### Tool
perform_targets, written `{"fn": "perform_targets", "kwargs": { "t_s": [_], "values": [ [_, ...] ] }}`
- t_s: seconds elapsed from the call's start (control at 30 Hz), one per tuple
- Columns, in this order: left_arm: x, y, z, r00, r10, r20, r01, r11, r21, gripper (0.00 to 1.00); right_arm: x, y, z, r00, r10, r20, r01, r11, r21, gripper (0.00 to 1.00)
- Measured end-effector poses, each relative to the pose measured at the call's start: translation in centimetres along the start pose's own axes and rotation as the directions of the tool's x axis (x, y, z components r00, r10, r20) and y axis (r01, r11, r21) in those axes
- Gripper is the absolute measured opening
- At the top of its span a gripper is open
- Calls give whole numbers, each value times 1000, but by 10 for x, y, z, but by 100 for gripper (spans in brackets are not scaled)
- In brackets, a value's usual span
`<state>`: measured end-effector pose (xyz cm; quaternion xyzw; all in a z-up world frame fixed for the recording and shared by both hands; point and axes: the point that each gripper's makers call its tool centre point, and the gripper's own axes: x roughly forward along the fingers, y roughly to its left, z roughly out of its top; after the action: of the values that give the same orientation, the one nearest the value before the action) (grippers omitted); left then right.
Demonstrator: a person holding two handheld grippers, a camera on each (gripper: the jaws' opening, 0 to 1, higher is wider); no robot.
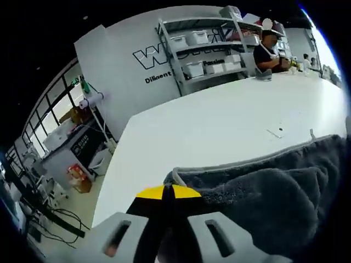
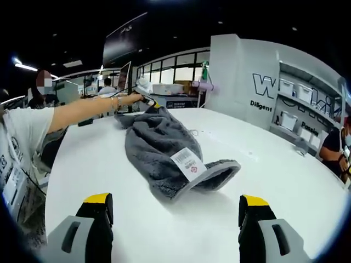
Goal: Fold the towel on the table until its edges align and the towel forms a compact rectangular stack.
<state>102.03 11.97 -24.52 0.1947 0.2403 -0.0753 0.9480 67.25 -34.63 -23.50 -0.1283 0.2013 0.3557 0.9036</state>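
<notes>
A dark grey towel (image 2: 159, 139) lies bunched in a long strip across the white table (image 2: 274, 164), with a white barcode label (image 2: 189, 163) near its closer end. My right gripper (image 2: 175, 207) stands wide open in front of that end, a short way off and touching nothing. At the towel's far end a person's outstretched arm (image 2: 82, 112) holds my left gripper (image 2: 149, 102), which pinches the cloth there. In the left gripper view the yellow-tipped jaws meet on the towel's hemmed corner (image 1: 178, 178). The rest of the towel (image 1: 274, 197) spreads to the right.
A small flat scrap (image 1: 276, 131) lies on the table (image 1: 219, 120) beyond the towel. Metal shelves with white bins (image 1: 208, 52) stand against the lettered wall. A person (image 1: 269, 52) sits at the table's far end. Desks and clutter (image 1: 71, 153) lie past the table's left edge.
</notes>
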Motion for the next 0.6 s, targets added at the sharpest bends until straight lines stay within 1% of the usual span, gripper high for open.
{"fn": "perform_targets", "kwargs": {
  "t_s": [0.03,0.1,0.17,0.23,0.27,0.3,0.33,0.37,0.4,0.43,0.5,0.6],
  "values": [
    [2,-1,-8,1000,2,-20,-3,1000,-12,5,0,1,0,1000,1,0,-1,1000,-1,99],
    [6,-4,-15,1000,-11,-27,10,1000,-15,5,0,1,0,1000,4,1,-4,1000,-4,99],
    [6,-10,-20,999,-32,-27,32,999,-14,6,1,2,-1,1000,5,1,-5,1000,-3,99],
    [6,-12,-19,999,-48,-14,48,999,-22,7,2,1,-3,1000,2,-7,-2,1000,-3,99],
    [4,-12,-16,999,-45,1,45,999,-16,9,2,1,-3,1000,2,-9,-2,1000,-4,99],
    [3,-9,-12,999,-29,15,29,1000,-3,12,2,1,-2,1000,3,-8,-3,1000,-7,99],
    [0,-5,-7,999,-6,34,5,1000,19,19,2,1,-1,1000,6,-4,-6,1000,-9,99],
    [-1,-4,-5,999,-1,41,0,1000,24,25,2,2,0,1000,9,0,-9,1000,-7,99],
    [-11,-6,3,998,-5,62,3,1000,25,32,2,2,0,1000,12,3,-12,1000,-6,99],
    [-15,-6,11,996,-16,84,15,1000,20,36,2,3,0,1000,13,3,-13,1000,-6,99],
    [-25,-7,28,988,-40,146,40,999,7,47,2,1,-1,1000,10,-2,-10,1000,-3,99],
    [-45,-10,48,969,-80,233,93,994,-49,59,3,0,-2,1000,8,-4,-8,1000,8,99]
  ]
}}
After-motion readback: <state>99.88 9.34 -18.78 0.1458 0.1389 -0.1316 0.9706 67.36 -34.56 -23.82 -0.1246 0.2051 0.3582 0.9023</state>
